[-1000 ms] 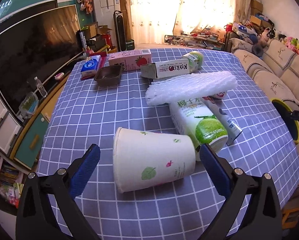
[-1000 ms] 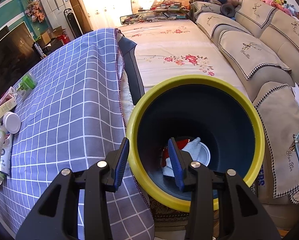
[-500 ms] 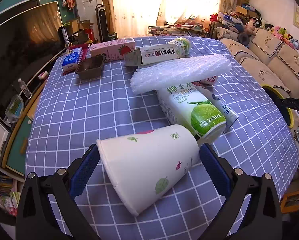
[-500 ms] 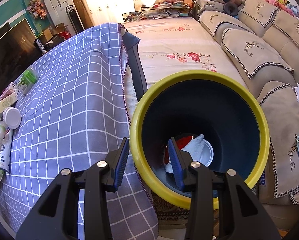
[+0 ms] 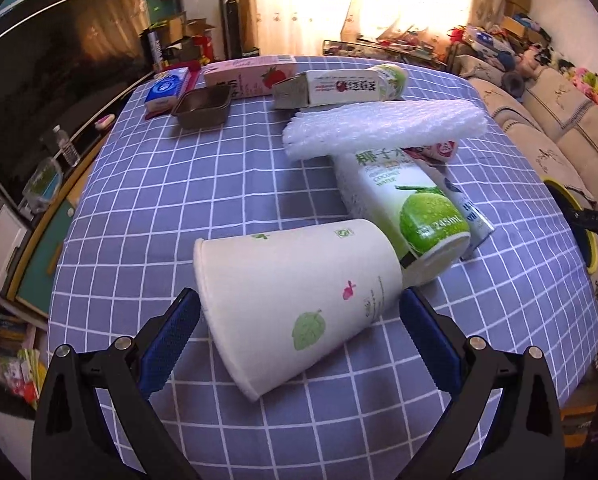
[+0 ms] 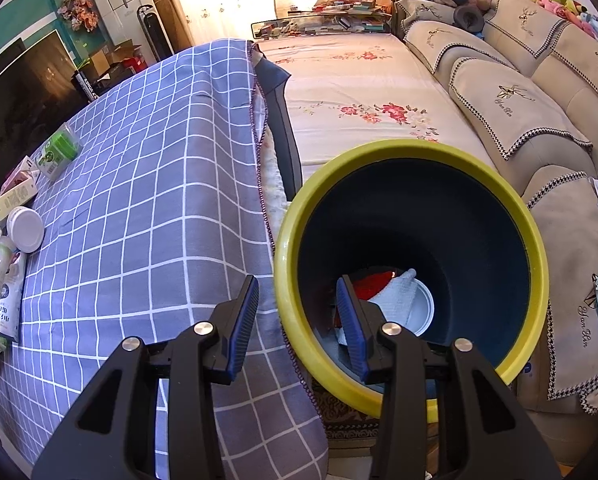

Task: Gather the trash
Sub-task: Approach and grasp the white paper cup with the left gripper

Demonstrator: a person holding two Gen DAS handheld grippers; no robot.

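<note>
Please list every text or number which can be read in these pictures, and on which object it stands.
"COCONUT WATER" and "245mL": green-and-white can.
"Yan Ran" (uncertain): sofa cover.
Print on the pink carton, white box, blue pack and paper cup: too small or blurred.

White paper cup (image 5: 299, 300) with green leaf prints; blue-grey tablecloth (image 5: 203, 184) white-checked; bin (image 6: 411, 280) yellow-rimmed, dark blue inside.

Table front: bare cloth (image 5: 187, 184) left of the paper cup (image 5: 295, 300).
Blocked: carton (image 5: 403, 200) touches cup's right.
Bin (image 6: 519, 216) mouth: unobstructed.
</note>
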